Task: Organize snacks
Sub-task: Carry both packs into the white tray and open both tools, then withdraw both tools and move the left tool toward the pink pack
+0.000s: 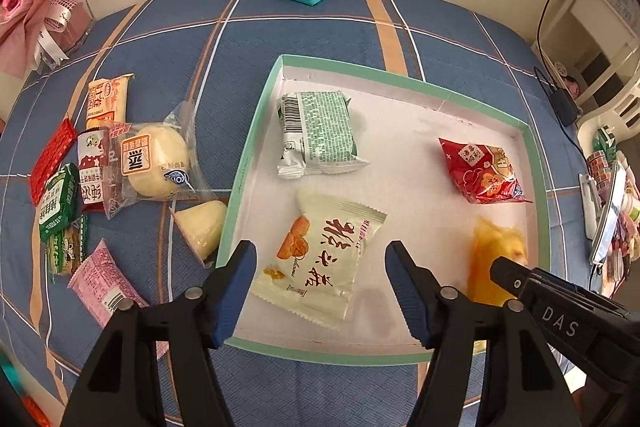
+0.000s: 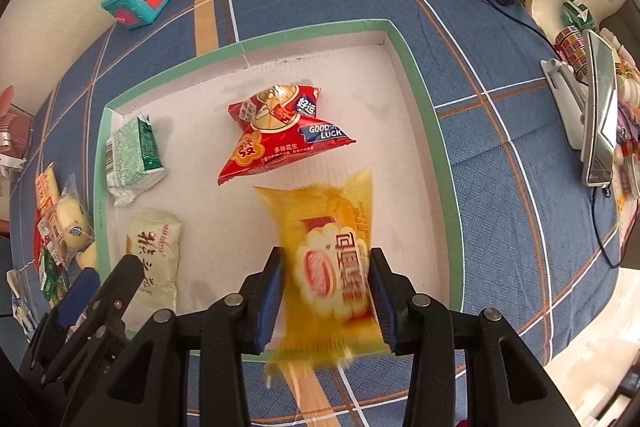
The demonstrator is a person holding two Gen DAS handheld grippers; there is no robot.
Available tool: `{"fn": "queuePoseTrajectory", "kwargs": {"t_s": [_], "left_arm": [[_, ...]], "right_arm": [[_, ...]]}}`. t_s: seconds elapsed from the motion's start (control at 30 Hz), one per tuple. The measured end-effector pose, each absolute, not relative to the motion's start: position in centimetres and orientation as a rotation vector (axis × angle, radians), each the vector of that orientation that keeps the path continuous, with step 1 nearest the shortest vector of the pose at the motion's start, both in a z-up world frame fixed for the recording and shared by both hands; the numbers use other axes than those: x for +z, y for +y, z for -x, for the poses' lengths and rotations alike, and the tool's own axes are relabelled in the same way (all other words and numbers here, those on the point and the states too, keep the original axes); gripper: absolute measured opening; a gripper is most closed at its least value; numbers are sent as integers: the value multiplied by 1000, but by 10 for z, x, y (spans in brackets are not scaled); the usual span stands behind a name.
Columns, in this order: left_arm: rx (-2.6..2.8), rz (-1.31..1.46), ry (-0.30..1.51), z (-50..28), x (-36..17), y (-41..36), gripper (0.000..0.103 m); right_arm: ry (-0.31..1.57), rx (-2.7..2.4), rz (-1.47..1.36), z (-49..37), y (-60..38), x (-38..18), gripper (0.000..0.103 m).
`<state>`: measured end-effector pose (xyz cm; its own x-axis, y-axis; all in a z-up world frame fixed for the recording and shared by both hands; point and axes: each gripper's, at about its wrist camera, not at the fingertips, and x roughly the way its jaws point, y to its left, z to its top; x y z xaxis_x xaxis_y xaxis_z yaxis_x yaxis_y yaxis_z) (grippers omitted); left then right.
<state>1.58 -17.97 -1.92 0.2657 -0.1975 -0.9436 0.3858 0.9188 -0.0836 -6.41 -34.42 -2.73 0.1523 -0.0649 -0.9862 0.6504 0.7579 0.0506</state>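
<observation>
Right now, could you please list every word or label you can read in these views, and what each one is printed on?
"DAS": on the right gripper body.
"GOOD LUCK": on the red peanut packet.
"5X": same packet, yellow flower badge.
Chinese print on the cream packet, yellow packet and loose snacks: left unquoted.
Green-white packet small print and barcode: too small.

In the tray (image 1: pixel 538 163) you have four packets; the remaining snacks (image 1: pixel 120 163) lie on the cloth (image 1: pixel 320 27) left of it.

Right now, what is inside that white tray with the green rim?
Four snack packets lie in the tray: a green-and-white packet, a red peanut bag, a cream packet and a yellow packet between the right gripper's jaws. Whatever is under them is hidden.
</observation>
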Motion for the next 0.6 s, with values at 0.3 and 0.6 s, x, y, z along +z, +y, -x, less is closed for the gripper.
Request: {"fn": "queuePoseTrajectory", "kwargs": {"t_s": [0.3, 0.6], "left_arm": [[-346, -159, 1224, -20, -15, -172, 87], [-263, -162, 1164, -26, -12, -154, 99]], "right_arm": [[1322, -557, -542, 63, -347, -25, 71], [1301, -534, -541, 63, -343, -23, 86]]}}
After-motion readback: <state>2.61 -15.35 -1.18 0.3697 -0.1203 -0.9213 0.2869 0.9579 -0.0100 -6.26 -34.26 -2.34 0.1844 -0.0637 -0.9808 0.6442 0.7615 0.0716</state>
